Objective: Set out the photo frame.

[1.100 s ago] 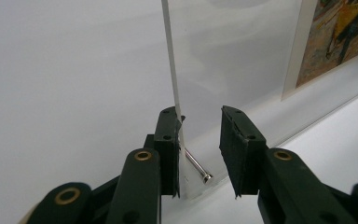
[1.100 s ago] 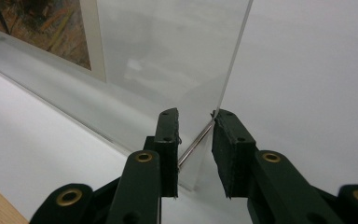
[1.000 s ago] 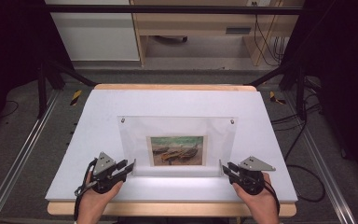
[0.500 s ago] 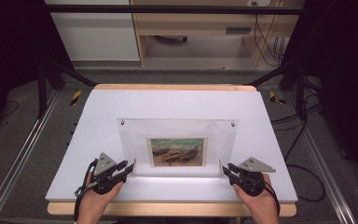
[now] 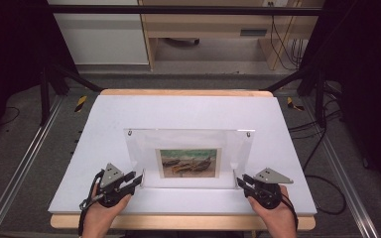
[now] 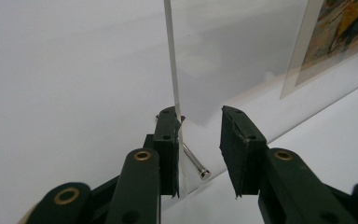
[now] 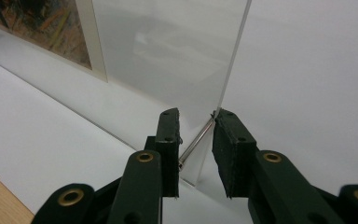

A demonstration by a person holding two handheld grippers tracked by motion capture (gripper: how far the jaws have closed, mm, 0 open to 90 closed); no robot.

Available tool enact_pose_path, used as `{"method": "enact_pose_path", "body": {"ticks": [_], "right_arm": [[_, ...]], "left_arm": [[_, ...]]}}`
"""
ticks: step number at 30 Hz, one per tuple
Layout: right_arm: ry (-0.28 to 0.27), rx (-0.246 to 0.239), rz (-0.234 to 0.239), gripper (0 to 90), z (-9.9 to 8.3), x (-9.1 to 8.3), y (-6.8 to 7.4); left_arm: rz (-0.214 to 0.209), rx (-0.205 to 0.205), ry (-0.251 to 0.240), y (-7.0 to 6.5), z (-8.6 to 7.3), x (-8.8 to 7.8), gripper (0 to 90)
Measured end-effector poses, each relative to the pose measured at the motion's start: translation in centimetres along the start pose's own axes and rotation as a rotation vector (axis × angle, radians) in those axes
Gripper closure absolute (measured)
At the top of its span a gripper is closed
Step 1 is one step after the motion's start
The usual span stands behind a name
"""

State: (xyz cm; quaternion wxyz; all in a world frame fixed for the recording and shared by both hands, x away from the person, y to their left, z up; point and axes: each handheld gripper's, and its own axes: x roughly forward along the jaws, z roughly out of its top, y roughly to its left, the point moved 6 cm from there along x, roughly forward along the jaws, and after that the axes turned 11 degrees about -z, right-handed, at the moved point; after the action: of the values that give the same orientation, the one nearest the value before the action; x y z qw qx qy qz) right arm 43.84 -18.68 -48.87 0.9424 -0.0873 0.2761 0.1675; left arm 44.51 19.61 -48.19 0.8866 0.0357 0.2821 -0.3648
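White sheeting covered the wooden-edged table (image 5: 178,111), which stood on grey carpet between dark frame legs, with pale cabinets behind. Near the front edge stood a clear acrylic picture frame (image 5: 188,144), upright, with a small painted print of beached boats (image 5: 187,162) inside it and silver standoff pins at its corners. Nothing else lay on the sheet; the far half and both side margins were bare, while only a narrow strip separated the frame from the table's near edge.

The left gripper (image 5: 135,179) sat at the frame's lower left corner. In the left gripper view its black jaws were apart, straddling the panel's edge, one jaw touching or nearly touching the acrylic, with a silver standoff pin (image 6: 193,162) lying between them.

The right gripper (image 5: 243,182) sat at the lower right corner, its jaws likewise apart around the panel's edge and a second silver pin (image 7: 196,142), not clamped.
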Motion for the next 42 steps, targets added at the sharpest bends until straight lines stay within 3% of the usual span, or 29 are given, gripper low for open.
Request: {"method": "enact_pose_path", "body": {"ticks": [30, 38, 42], "right_arm": [[-0.007, -0.006, 0.006, 70.1, -0.04, 0.05, 0.01], [-0.008, -0.004, 0.015, 60.6, 0.06, 0.22, 0.32], [-0.007, -0.004, 0.018, 49.7, 0.15, 0.42, 0.66]], "left_arm": [[-0.001, 0.011, 0.003, 0.05, -0.01, 0.03, 66.6], [-0.01, 0.008, -0.01, 0.02, 0.07, 0.19, 62.9], [-0.006, 0.009, -0.025, 0.09, 0.2, 0.23, 52.7]]}}
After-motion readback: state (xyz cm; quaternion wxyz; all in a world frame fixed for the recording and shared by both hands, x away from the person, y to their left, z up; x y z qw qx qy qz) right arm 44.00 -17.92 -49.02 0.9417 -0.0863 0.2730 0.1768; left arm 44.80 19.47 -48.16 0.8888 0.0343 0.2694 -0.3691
